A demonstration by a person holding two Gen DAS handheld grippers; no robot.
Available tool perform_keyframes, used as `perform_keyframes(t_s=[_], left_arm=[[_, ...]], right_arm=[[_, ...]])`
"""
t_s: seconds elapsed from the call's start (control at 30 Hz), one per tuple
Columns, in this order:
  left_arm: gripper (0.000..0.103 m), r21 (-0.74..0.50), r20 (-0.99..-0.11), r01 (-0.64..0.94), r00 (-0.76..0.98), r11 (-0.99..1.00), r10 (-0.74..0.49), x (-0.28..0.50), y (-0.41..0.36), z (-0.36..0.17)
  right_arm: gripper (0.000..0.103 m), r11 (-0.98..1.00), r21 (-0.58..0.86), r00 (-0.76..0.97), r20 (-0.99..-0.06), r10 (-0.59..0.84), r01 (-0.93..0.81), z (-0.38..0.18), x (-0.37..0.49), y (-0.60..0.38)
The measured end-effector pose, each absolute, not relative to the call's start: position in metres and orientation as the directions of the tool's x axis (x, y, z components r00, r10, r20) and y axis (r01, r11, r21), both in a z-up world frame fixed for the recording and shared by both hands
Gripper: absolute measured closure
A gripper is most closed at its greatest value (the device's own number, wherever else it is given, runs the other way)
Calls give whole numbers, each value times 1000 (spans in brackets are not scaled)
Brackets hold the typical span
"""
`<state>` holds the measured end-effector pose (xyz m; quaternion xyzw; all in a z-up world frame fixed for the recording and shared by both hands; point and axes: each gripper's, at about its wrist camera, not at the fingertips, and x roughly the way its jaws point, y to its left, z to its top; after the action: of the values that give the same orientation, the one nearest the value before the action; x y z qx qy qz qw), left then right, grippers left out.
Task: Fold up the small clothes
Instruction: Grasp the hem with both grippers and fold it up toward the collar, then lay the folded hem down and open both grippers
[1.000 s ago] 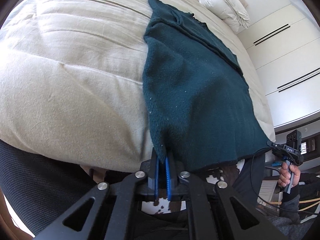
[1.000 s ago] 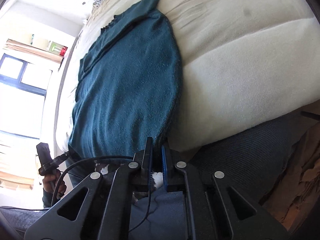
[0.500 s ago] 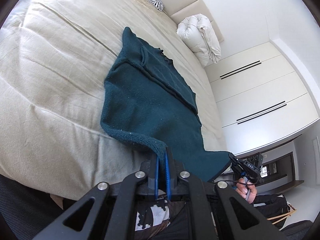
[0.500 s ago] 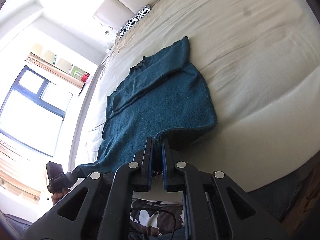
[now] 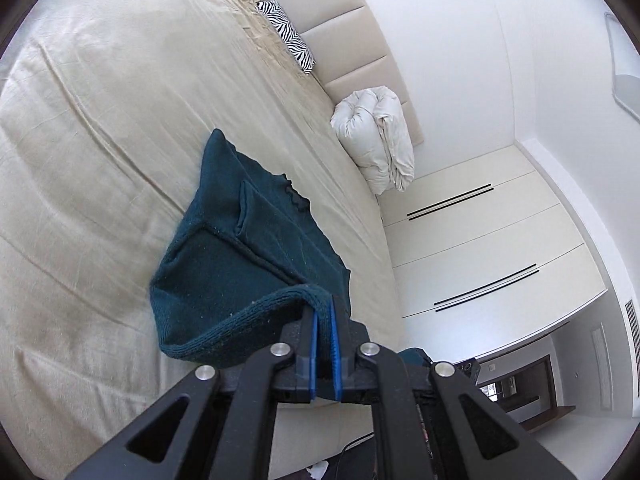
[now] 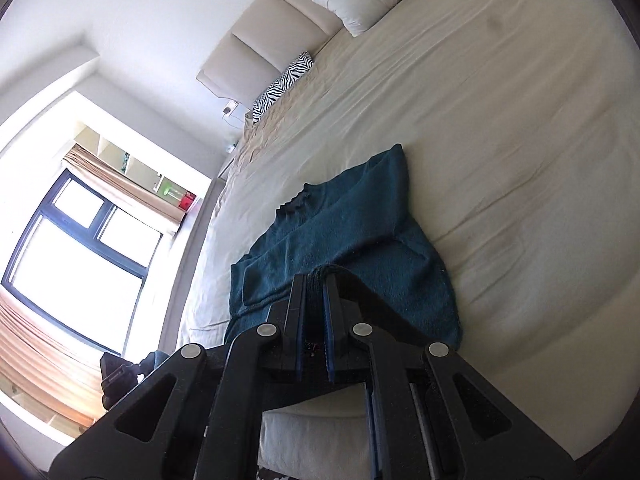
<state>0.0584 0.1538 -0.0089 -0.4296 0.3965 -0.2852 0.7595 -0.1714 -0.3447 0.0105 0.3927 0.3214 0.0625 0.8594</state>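
both claws have gone up and carried the bottom edge of the dark green sweater (image 5: 256, 256) off the end of the bed, back over its own top part. from the left side, the left claw (image 5: 325, 316) is pinched shut on the thick knitted hem, which curls over the blue pads. the sweater lies on the tan bed (image 5: 100, 140), near a rolled white blanket (image 5: 376, 136) and a zebra pillow (image 5: 290, 40). from the right side, the right claw (image 6: 314, 292) is shut on the sweater (image 6: 360, 232) too, but the black fingers hide most of the pinched bit. the other claw is mostly cut off at the lower left.
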Motion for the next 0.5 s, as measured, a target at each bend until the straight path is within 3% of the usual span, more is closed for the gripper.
perform_keyframes(t_s=[0.23,0.5], left_arm=[[95,-891,-341,65,560,450,-755,107,157,-9],[95,-866,-393,44,556,498,-732,166,149,-15]], right_arm=[[96,686,702,808,-510,297,190,11,-125,-363],[96,732,640,793,-561,239,232,3,-59,-373]])
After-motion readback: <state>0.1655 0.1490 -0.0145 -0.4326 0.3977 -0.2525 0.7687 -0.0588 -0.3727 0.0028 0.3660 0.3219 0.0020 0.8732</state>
